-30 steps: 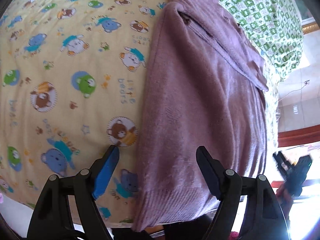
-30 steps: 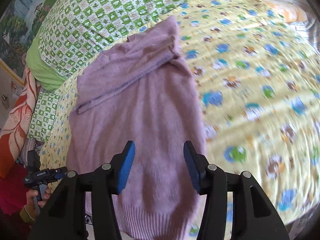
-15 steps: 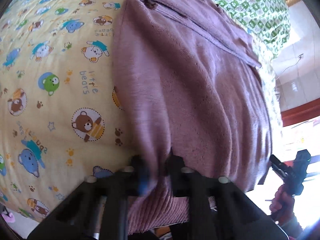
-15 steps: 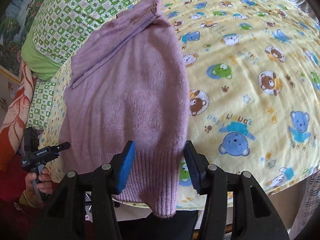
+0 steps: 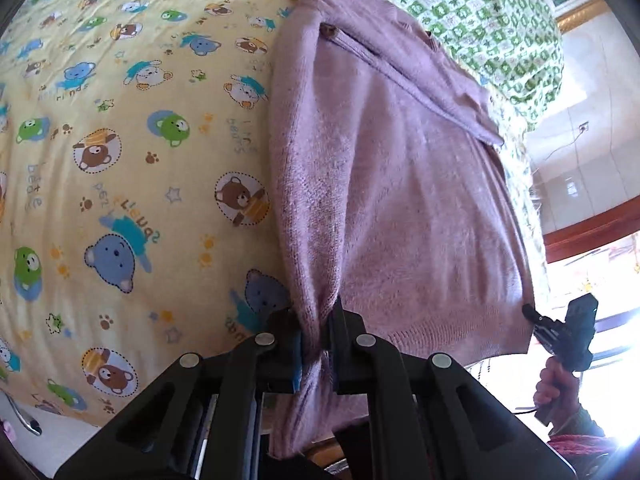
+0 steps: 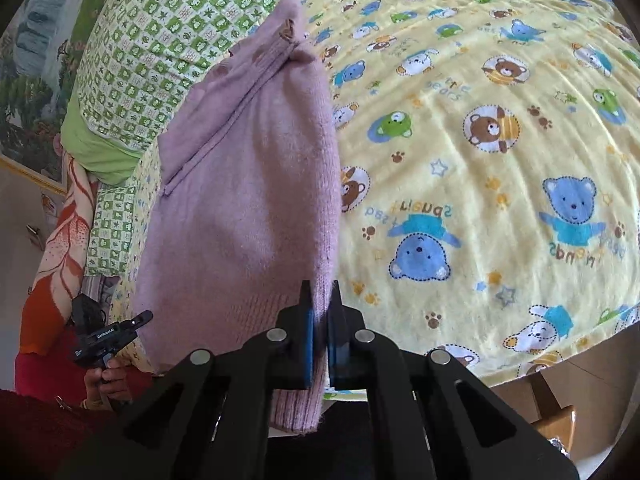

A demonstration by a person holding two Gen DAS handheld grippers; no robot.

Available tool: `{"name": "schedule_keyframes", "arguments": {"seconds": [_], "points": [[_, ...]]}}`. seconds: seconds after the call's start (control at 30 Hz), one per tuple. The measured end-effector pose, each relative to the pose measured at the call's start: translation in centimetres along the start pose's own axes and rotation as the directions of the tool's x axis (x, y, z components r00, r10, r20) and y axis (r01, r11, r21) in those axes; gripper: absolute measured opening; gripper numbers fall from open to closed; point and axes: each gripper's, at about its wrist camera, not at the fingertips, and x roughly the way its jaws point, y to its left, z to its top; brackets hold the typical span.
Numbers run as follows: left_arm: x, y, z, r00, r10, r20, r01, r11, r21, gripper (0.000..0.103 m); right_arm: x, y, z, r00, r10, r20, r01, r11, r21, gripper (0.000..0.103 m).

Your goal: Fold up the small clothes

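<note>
Across soft bear-print bedding, both grippers pinch a fuzzy mauve knit sweater's ribbed hem.

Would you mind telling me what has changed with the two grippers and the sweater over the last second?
Both grippers went from open to shut. The left gripper closed first, pinching the purple sweater at its hem corner; the right gripper then dropped toward the hem and closed its jaws on the other corner. The sweater otherwise stayed spread on the bear-print sheet, sleeve folded across.
</note>
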Motion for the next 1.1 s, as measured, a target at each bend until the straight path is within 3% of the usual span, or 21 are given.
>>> {"name": "schedule_keyframes", "arguments": {"seconds": [0.23,0.33,0.4,0.5,0.53,0.57,0.6,0.83,1.1], "points": [[1.1,0.8,-0.2,0.996,-0.014,-0.094,0.007,0.997,-0.074,0.045,0.9,0.3,0.1,0.999,0.001,-0.04,-0.002,1.0,-0.009,0.01],[1.4,0.7,-0.6,0.995,-0.019,-0.096,0.011,0.996,-0.086,0.05,1.0,0.2,-0.1,0.998,0.009,-0.062,-0.009,1.0,-0.008,0.026],[1.6,0.1,-0.8,0.997,0.008,-0.082,-0.014,0.998,-0.064,0.047,1.3,0.2,-0.5,0.998,0.025,-0.062,-0.025,1.0,-0.005,0.03],[1.9,-1.2,-0.8,0.997,0.003,-0.083,-0.004,1.0,-0.004,0.011,1.9,0.9,-0.9,0.996,0.047,-0.08,-0.049,0.998,-0.028,0.029],[1.7,-1.4,-0.6,0.997,-0.004,-0.079,0.004,1.0,-0.001,0.011,2.0,1.1,-1.0,0.994,0.055,-0.093,-0.058,0.998,-0.036,0.025],[1.3,-1.6,-0.5,0.997,-0.02,-0.068,0.02,1.0,-0.003,0.01,2.1,1.4,-1.0,0.992,0.062,-0.107,-0.067,0.997,-0.045,0.01],[0.8,-1.7,-0.2,0.997,-0.046,-0.055,0.045,0.999,-0.005,0.01,2.1,1.7,-0.8,0.99,0.071,-0.118,-0.078,0.996,-0.051,0.009],[-3.9,-4.1,4.6,0.987,-0.127,0.098,0.126,0.992,0.021,0.008,-1.0,3.6,3.6,0.966,0.26,-0.002,-0.26,0.964,-0.055,0.008],[-7.2,-6.2,15.1,0.947,-0.159,0.278,0.151,0.987,0.051,0.008,-2.0,7.3,13.0,0.916,0.365,0.168,-0.35,0.93,-0.114,0.008]]}}
